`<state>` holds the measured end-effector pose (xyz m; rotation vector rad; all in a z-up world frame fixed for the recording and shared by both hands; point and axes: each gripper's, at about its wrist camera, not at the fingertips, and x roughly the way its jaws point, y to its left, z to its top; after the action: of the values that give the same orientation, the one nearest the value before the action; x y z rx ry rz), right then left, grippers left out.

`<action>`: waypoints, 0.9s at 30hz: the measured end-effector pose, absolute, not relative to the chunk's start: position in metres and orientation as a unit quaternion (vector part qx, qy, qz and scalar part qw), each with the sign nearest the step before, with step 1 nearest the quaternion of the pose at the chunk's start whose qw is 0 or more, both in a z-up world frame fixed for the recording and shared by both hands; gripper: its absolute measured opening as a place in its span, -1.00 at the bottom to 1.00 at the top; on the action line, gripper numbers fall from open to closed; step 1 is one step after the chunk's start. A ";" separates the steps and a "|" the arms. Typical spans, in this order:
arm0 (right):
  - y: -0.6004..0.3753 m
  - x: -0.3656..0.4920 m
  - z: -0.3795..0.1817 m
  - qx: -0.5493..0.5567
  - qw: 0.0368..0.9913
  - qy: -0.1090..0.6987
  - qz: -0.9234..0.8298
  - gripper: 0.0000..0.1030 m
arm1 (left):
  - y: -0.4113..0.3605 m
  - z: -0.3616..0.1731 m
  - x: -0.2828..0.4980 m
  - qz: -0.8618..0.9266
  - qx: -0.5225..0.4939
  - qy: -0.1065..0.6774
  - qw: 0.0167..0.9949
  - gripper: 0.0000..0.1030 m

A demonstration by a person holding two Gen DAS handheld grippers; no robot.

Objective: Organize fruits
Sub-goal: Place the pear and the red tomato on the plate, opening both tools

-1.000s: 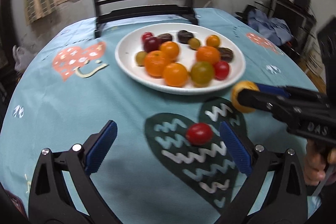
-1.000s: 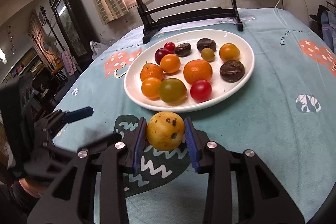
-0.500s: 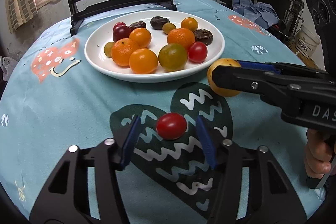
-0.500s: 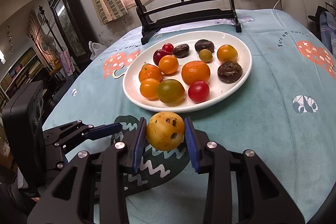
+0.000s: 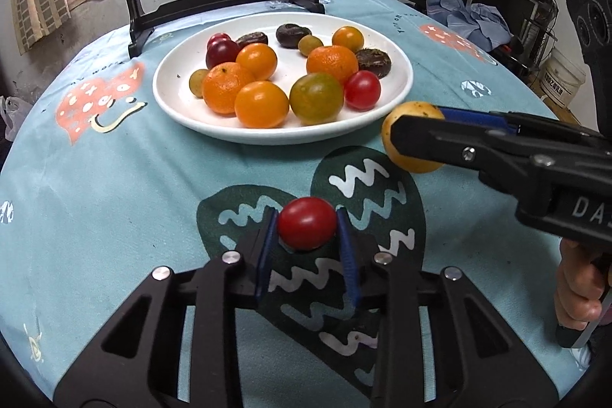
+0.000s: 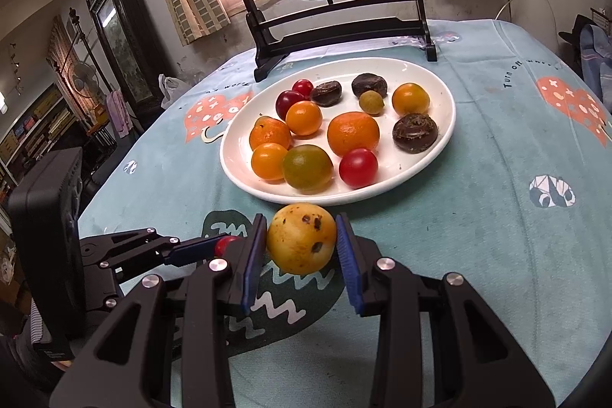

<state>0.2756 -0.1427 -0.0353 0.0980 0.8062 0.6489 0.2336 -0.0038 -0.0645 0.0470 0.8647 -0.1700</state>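
A small red tomato [image 5: 307, 223] sits on the dark green heart print of the teal tablecloth, between the blue pads of my left gripper [image 5: 306, 217]. Its jaws are closing and both pads touch the tomato. My right gripper [image 6: 301, 228] is shut on a spotted yellow fruit [image 6: 301, 243] and holds it just above the cloth, near the front rim of the white plate [image 6: 445, 90]. The plate [image 5: 179, 102] carries several oranges, tomatoes and dark fruits. In the left wrist view the right gripper [image 5: 417, 129] reaches in from the right with the yellow fruit [image 5: 392, 130].
A black wooden stand [image 6: 336, 29] with a round painted screen rises behind the plate. A person's hand [image 5: 577, 289] grips the right tool's handle. Beyond the table's right edge are clothes, shelves and a white bucket [image 5: 562, 79].
My left gripper has moved forward around the red tomato and its wide-open jaws have come together onto it. The right gripper has kept still with the yellow fruit.
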 end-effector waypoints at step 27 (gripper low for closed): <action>-0.115 0.396 0.004 0.045 0.898 0.345 0.269 -0.28 | 0.045 0.008 0.373 -0.016 -0.055 0.371 0.927 -0.40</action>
<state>0.3960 -0.1147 0.0039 0.0936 0.7154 0.5568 0.3726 0.0452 0.0084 -0.1128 0.7602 -0.0320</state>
